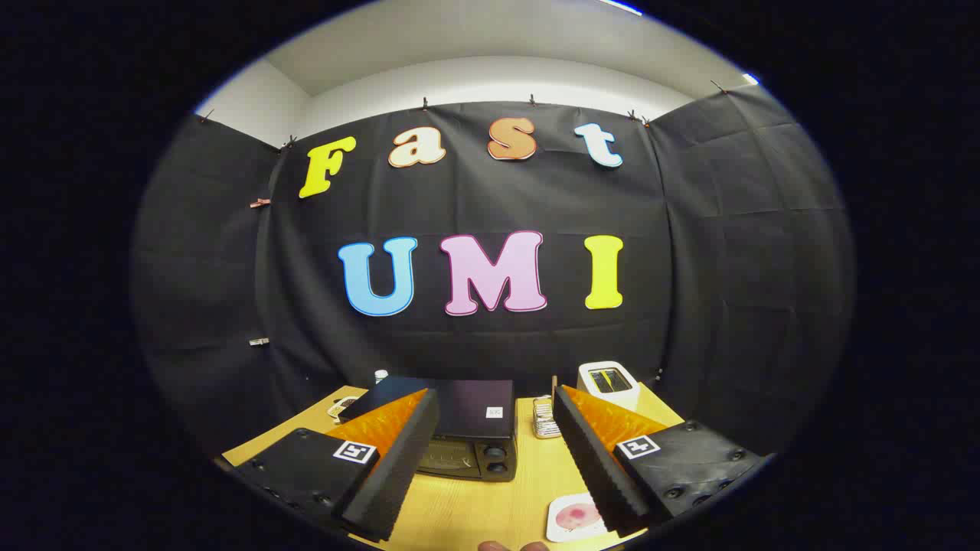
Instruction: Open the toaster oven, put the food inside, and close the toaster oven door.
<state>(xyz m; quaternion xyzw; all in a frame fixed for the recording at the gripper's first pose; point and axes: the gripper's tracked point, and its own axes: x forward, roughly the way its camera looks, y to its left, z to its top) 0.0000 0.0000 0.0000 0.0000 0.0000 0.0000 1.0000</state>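
Black toaster oven, one, door closed, beyond the spread, empty tool; one white toaster.

Toaster oven: black box, door shut, two knobs on its front right. You see it standing on the wooden table, beyond and between your spread fingers.

Food: pinkish round piece lying flat on a white square coaster, just beside your right finger.

The gripper hangs with fingers spread wide above the desk. Low centre sits the toaster oven, door closed — a white toaster right of it.
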